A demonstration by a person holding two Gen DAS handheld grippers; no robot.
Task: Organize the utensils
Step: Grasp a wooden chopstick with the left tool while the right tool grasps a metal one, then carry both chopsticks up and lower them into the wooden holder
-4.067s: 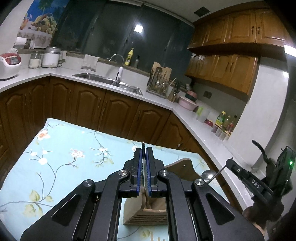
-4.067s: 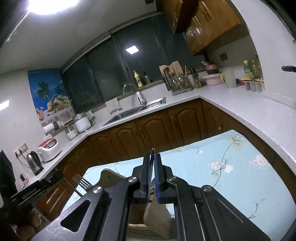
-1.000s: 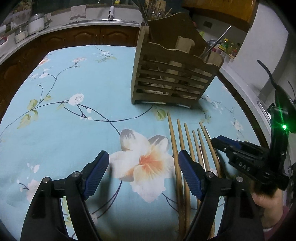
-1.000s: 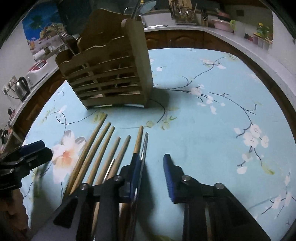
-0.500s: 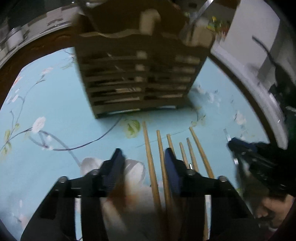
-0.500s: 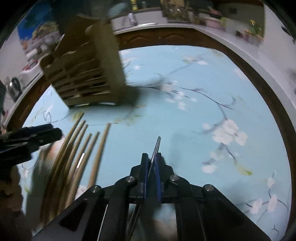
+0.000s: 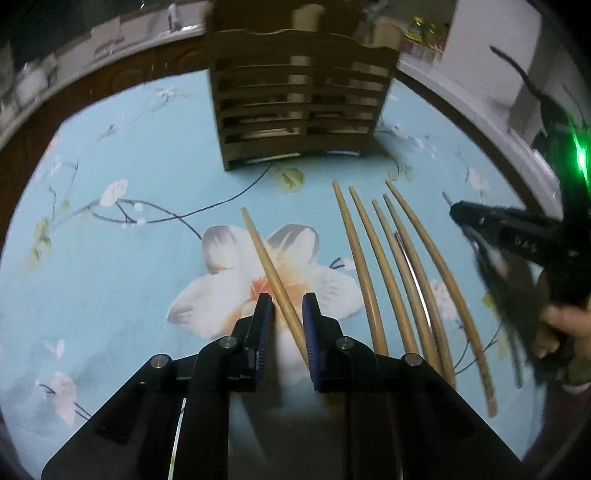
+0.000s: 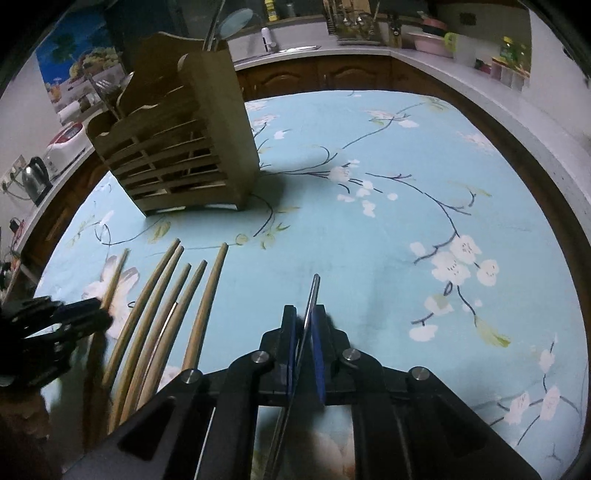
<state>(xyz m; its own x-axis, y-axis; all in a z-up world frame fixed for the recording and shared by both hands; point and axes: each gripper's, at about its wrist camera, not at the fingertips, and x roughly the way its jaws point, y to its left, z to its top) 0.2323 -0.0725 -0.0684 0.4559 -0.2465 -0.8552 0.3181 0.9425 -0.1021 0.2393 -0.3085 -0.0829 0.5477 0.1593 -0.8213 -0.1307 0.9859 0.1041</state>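
Note:
A slatted wooden utensil holder (image 7: 295,103) (image 8: 177,155) stands at the far side of the floral tablecloth. Several wooden chopsticks (image 7: 388,277) (image 8: 166,306) lie in a row in front of it, with a thin metal stick (image 7: 408,262) among them. One wooden chopstick (image 7: 266,266) (image 8: 114,280) lies apart on the left, between the closing jaws of my left gripper (image 7: 287,306) (image 8: 99,310). It leans on the right pad, with a gap at the left pad. My right gripper (image 8: 304,314) (image 7: 456,212) pinches a thin metal utensil (image 8: 312,291), its jaws easing open slightly.
A spoon (image 8: 234,18) and a fork (image 8: 99,88) stand in the holder. The tablecloth (image 8: 406,184) stretches bare to the right of my right gripper. A hand (image 7: 561,325) holds the right gripper. Wooden cabinets and a white counter ring the table.
My left gripper narrowed from wide open around the leftmost wooden chopstick, which now lies apart from the row. My right gripper shut on the thin metal utensil and carried it right, away from the chopsticks.

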